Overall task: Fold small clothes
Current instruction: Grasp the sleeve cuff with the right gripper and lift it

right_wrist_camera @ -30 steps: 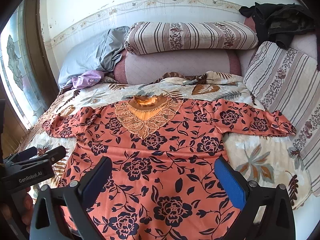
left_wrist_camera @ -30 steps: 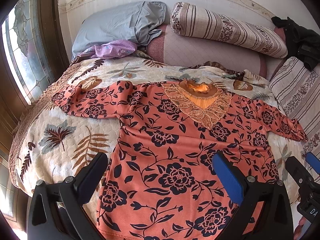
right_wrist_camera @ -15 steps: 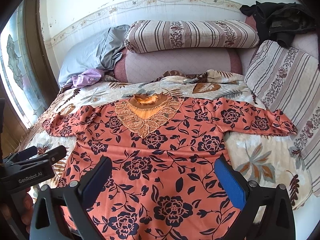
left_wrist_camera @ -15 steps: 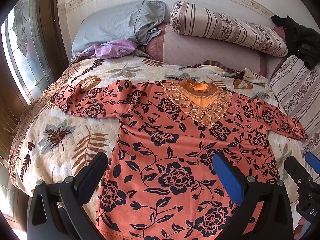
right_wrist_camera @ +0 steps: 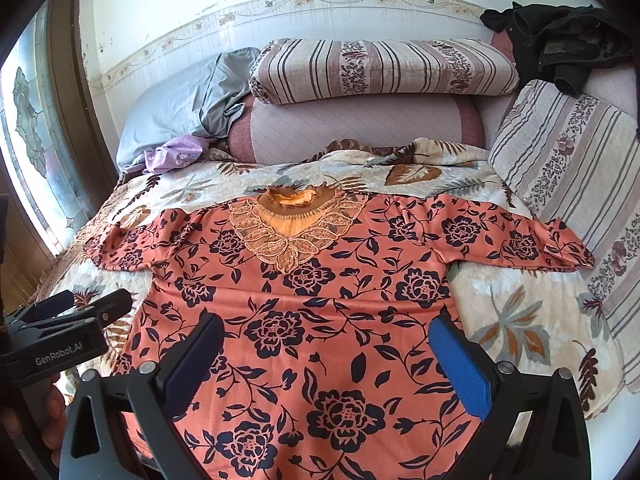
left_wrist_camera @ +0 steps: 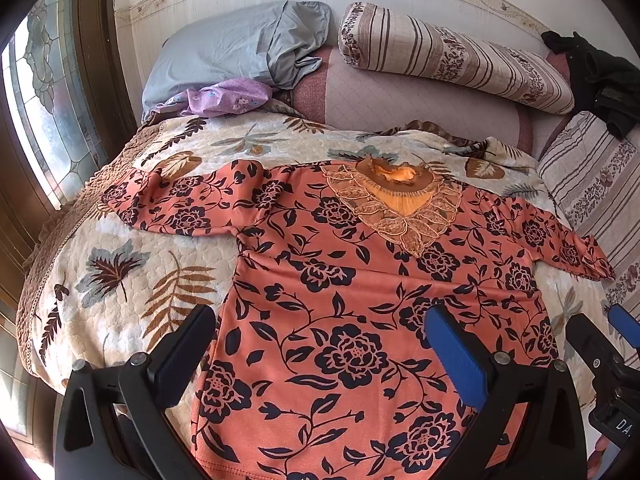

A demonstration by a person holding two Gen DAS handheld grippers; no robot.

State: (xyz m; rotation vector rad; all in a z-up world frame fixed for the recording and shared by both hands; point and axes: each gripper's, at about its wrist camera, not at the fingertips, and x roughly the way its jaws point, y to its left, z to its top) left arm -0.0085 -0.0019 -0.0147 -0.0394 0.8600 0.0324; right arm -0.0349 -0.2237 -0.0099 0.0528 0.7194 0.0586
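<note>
Blouse flat on bed, both grippers hovering at near hem, nothing held.

Left gripper (left_wrist_camera: 320, 344): fingers spread wide, empty. Blouse (left_wrist_camera: 360, 280) lies face up on the bedspread (left_wrist_camera: 120, 280), collar far, sleeves out left and right. Looks thin, soft, floppy, maybe slippery; pinch at sleeve cuff or hem corner, through both layers. Right gripper (right_wrist_camera: 326, 354): fingers likewise released.

Bright daylight comes in through the patterned window (left_wrist_camera: 44, 120) at nine o'clock, glaring white along its lower panes. The bedspread (left_wrist_camera: 120, 264) is evenly lit, with soft, faint shadows. Both views are sharp in the middle; fisheye bending curves the wall (right_wrist_camera: 180, 8) at twelve o'clock, and black corners frame each picture.
</note>
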